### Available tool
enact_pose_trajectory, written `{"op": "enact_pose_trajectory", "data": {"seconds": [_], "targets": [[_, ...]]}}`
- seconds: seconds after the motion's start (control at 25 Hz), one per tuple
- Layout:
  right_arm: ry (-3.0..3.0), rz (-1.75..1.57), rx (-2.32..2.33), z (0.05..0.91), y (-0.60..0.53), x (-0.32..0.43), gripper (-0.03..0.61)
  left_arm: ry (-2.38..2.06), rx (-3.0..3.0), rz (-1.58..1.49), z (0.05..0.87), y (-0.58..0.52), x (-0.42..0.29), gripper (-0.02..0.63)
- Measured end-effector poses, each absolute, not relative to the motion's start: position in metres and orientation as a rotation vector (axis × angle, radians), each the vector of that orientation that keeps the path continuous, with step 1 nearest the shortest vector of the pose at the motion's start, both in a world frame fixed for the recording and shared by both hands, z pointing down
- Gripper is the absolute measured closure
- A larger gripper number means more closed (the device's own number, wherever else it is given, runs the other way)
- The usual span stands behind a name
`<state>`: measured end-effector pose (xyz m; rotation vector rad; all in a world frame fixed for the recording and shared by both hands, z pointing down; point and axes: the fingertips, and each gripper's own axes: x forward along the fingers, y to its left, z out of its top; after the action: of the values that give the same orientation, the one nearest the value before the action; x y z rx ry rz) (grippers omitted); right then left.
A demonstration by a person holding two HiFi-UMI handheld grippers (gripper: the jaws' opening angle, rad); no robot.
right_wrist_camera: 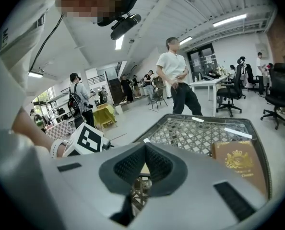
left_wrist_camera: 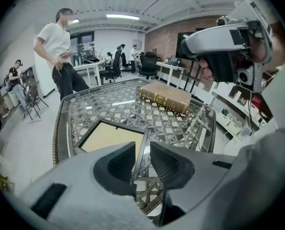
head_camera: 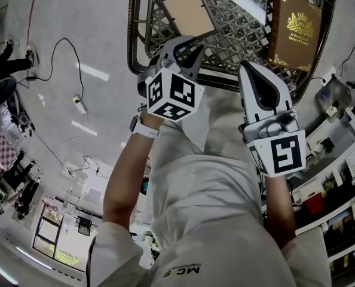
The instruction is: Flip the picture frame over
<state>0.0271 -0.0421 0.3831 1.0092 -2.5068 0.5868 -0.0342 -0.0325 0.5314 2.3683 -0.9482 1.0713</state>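
Note:
The picture frame [head_camera: 186, 9] lies flat on the glass-topped wicker table [head_camera: 131, 34], black-rimmed, with its tan backing up. My left gripper [head_camera: 188, 48] hovers at the frame's near edge, pointing steeply down. In the left gripper view the frame [left_wrist_camera: 111, 135] lies just past the left gripper [left_wrist_camera: 142, 162]. That gripper is open by a narrow gap, in which the frame's right edge shows. Whether the pads touch the frame I cannot tell. My right gripper [head_camera: 247, 67] is shut and holds nothing, near the table's front rim. In the right gripper view its pads [right_wrist_camera: 143, 150] meet.
A brown book with gold print [head_camera: 294, 28] lies on the table's right side, also visible as the book [left_wrist_camera: 165, 97] and the book [right_wrist_camera: 241, 164]. A person [left_wrist_camera: 58, 56] stands beyond the table's far end. Cables [head_camera: 70, 70] cross the floor at left. Shelves [head_camera: 339, 160] stand at right.

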Motion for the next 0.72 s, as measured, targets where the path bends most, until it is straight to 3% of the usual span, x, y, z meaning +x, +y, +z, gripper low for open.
{"op": "enact_pose_trajectory", "data": {"seconds": [0.72], "targets": [[-2.474,0.617,1.055,0.393,-0.045,0.042,0.562,-0.815,2.364,1.301,0.576,-0.034,-0.029,0.526]]}}
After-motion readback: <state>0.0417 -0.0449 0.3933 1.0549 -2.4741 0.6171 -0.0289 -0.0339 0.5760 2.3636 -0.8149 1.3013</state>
